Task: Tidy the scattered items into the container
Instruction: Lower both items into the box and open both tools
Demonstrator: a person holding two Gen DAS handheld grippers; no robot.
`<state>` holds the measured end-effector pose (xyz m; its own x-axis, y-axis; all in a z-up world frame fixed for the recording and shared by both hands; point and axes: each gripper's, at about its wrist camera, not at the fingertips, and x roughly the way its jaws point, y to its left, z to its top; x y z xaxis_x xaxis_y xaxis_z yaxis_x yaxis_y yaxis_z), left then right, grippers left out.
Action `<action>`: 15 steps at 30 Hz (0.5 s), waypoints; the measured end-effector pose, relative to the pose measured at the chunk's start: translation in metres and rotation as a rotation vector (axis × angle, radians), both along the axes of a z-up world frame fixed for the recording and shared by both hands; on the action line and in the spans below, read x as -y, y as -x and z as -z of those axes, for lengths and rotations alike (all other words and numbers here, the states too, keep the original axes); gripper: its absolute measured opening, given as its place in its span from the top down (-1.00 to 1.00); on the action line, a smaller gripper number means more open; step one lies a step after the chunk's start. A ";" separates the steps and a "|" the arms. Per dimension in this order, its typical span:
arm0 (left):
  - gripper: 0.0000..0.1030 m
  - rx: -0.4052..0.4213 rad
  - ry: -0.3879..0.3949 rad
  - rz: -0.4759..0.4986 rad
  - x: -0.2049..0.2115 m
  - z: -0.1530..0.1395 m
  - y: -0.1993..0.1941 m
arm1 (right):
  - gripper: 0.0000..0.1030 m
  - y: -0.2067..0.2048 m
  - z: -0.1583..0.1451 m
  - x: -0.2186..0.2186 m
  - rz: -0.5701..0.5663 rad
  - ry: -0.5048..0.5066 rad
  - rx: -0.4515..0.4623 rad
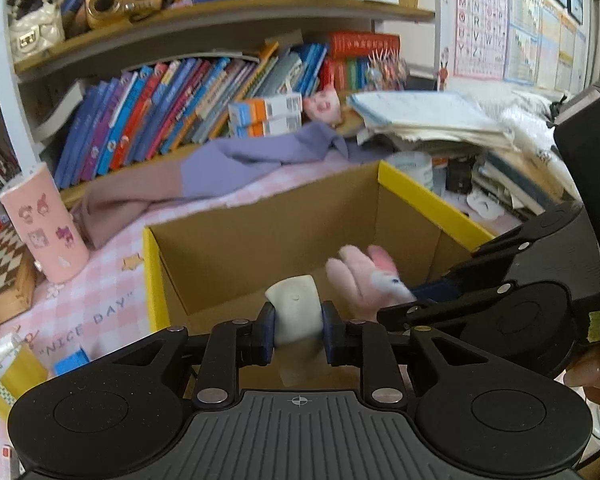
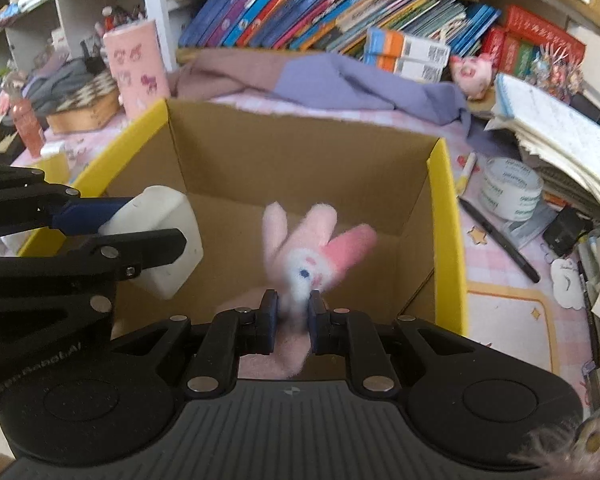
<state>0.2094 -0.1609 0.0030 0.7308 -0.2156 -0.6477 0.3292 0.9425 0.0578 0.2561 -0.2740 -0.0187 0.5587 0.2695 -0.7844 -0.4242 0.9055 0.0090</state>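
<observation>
An open cardboard box (image 1: 260,236) (image 2: 300,160) with a yellow outside stands on the pink checked tablecloth. My left gripper (image 1: 298,334) is shut on a white rounded block (image 1: 296,308) (image 2: 160,236) and holds it over the box's near edge. My right gripper (image 2: 293,322) is shut on a pink and white plush rabbit (image 2: 308,256) (image 1: 368,280), which hangs above the box's inside, its ears pointing up. In the right wrist view the left gripper and its block come in from the left. Nothing shows on the visible part of the box's floor.
A pink cartoon tube (image 1: 44,228) and a checkered wooden box (image 1: 4,280) stand left of the box. A tape roll (image 2: 510,188), pens (image 2: 496,236) and stacked papers (image 2: 560,132) lie to its right. A purple and mauve cloth (image 1: 228,168) lies behind, under shelves of books.
</observation>
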 end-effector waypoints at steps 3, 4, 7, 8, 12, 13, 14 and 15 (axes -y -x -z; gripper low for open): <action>0.54 -0.028 0.004 -0.005 0.000 0.005 -0.002 | 0.68 -0.001 0.007 -0.002 -0.010 0.007 -0.036; 0.54 -0.037 0.004 -0.005 0.000 0.007 -0.003 | 0.67 -0.002 0.009 -0.002 -0.012 0.011 -0.045; 0.52 -0.059 0.001 -0.012 0.000 0.011 -0.002 | 0.64 -0.002 0.013 -0.002 -0.003 0.013 -0.059; 0.51 -0.062 0.001 -0.013 -0.001 0.011 -0.002 | 0.60 -0.002 0.013 -0.002 0.003 0.013 -0.058; 0.45 -0.041 -0.002 -0.018 -0.002 0.008 0.004 | 0.53 0.003 0.010 -0.001 0.029 0.009 -0.022; 0.39 -0.030 -0.003 -0.021 -0.003 0.007 0.006 | 0.53 0.004 0.007 -0.001 0.034 0.000 -0.010; 0.34 -0.013 -0.005 -0.028 -0.004 0.004 0.008 | 0.51 0.006 0.005 0.000 0.039 -0.007 0.003; 0.19 0.003 -0.010 -0.040 -0.005 0.002 0.010 | 0.50 0.008 0.002 0.001 0.046 -0.012 0.018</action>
<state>0.1998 -0.1557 0.0013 0.7404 -0.1793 -0.6479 0.2909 0.9543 0.0682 0.2483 -0.2748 -0.0209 0.5851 0.2521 -0.7708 -0.3819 0.9241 0.0123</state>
